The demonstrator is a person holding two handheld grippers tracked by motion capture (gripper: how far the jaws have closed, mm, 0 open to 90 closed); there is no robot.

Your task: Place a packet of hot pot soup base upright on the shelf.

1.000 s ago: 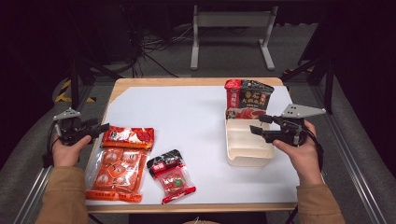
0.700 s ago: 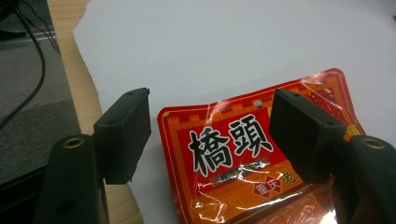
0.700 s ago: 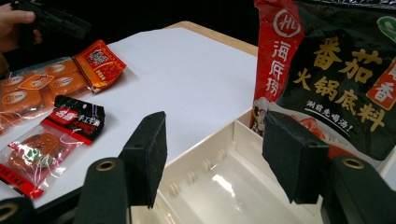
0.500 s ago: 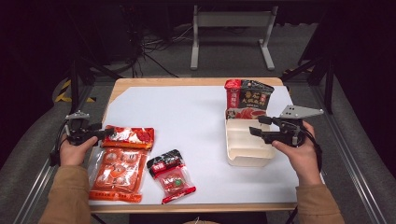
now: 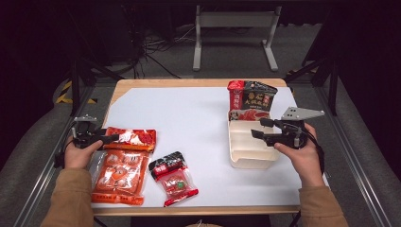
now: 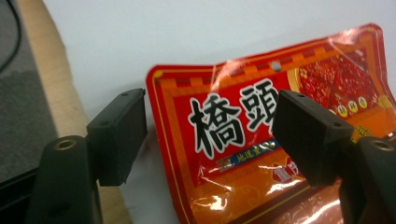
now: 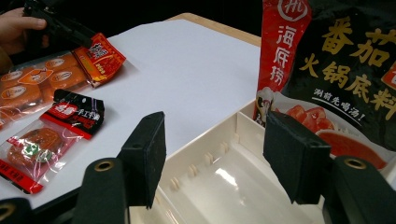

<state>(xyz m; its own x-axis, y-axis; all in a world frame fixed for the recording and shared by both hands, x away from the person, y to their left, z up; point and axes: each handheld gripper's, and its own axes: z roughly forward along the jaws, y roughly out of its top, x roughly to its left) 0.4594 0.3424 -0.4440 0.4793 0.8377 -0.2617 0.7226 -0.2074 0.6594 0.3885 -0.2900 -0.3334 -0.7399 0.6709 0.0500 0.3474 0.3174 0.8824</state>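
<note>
My left gripper (image 5: 108, 138) is open at the table's left edge, its jaws straddling the near corner of a red and orange sauce packet (image 6: 280, 135) (image 5: 132, 138) without closing on it. That packet lies partly over a larger orange packet (image 5: 118, 174). A smaller black and red snack packet (image 5: 172, 177) lies toward the front middle. My right gripper (image 5: 257, 134) is open, hovering over a cream plastic tray (image 7: 224, 186) (image 5: 248, 144). A red and black soup-base bag (image 7: 345, 70) (image 5: 249, 100) stands in the tray's far end.
White paper (image 5: 189, 118) covers the wooden table (image 5: 189, 82). A metal stand (image 5: 234, 35) and cables lie on the floor beyond. The person's other hand with the left gripper (image 7: 51, 23) appears far off in the right gripper view.
My left gripper has dropped and moved right, reaching the red sauce packet's corner. The right gripper has stayed over the tray.
</note>
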